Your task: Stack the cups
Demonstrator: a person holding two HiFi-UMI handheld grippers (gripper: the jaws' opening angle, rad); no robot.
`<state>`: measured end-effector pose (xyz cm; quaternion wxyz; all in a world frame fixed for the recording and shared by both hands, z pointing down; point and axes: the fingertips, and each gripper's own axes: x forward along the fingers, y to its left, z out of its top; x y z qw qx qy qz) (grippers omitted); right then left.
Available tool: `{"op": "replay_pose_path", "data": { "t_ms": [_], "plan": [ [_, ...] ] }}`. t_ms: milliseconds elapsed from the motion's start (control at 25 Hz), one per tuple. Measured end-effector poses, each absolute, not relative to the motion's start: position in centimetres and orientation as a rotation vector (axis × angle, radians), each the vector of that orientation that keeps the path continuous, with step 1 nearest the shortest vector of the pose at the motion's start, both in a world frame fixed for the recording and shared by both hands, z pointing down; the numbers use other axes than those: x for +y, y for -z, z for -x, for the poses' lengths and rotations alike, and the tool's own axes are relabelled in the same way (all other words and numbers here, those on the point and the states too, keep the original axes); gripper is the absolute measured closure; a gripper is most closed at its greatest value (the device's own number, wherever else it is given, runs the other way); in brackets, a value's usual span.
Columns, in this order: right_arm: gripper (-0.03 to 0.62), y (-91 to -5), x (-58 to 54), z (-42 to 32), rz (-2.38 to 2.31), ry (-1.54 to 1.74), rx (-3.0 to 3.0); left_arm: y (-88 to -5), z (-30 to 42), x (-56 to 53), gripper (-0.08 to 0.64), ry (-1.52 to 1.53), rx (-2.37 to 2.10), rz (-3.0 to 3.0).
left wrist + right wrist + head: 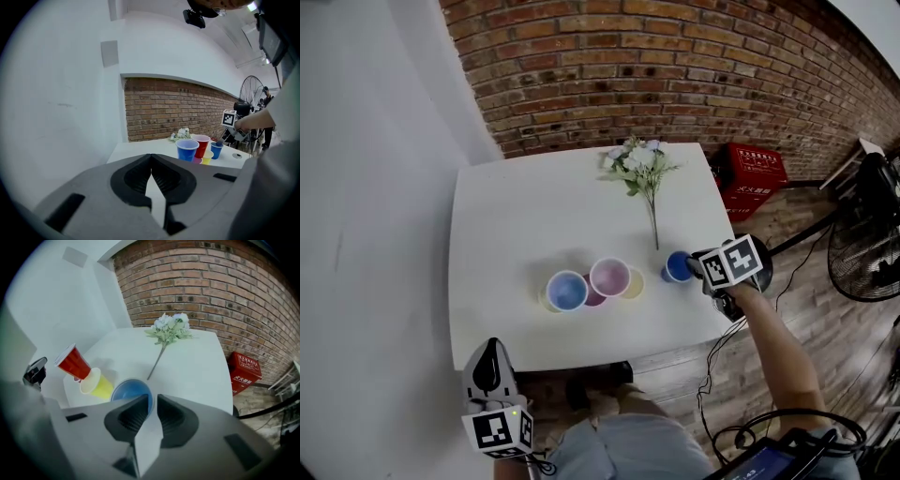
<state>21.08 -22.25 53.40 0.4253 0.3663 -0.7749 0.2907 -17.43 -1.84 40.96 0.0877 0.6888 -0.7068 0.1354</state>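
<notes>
Several cups stand on the white table (516,216). A large blue cup (566,291), a red cup (609,277) and a yellow cup (634,283) are grouped together. To their right, a small blue cup (677,267) stands apart. My right gripper (694,268) points down over the small blue cup (127,391), its jaws straddling the near rim with a sliver of table showing beside it. In the right gripper view the red cup (74,363) and yellow cup (97,383) are at left. My left gripper (491,349) hangs off the table's near left corner, shut and empty (151,160).
Artificial flowers (639,165) lie at the far side of the table, their stem reaching toward the small blue cup. A red crate (757,173) and a fan (864,255) stand on the wooden floor at right. A brick wall runs behind and a white wall at left.
</notes>
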Motion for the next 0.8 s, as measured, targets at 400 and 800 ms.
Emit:
{"op": "replay_pose_path", "data": {
  "t_ms": [400, 800],
  "plan": [
    [0.566, -50.1, -22.3, -19.3, -0.850, -0.791, -1.968, -40.9, 17.6, -1.8, 0.551, -0.380, -2.105, -2.057],
    [0.568, -36.4, -20.5, -9.1, -0.583, -0.725, -2.177, -39.1, 17.4, -0.1, 0.551, -0.299, -2.130, -2.084]
  ]
}}
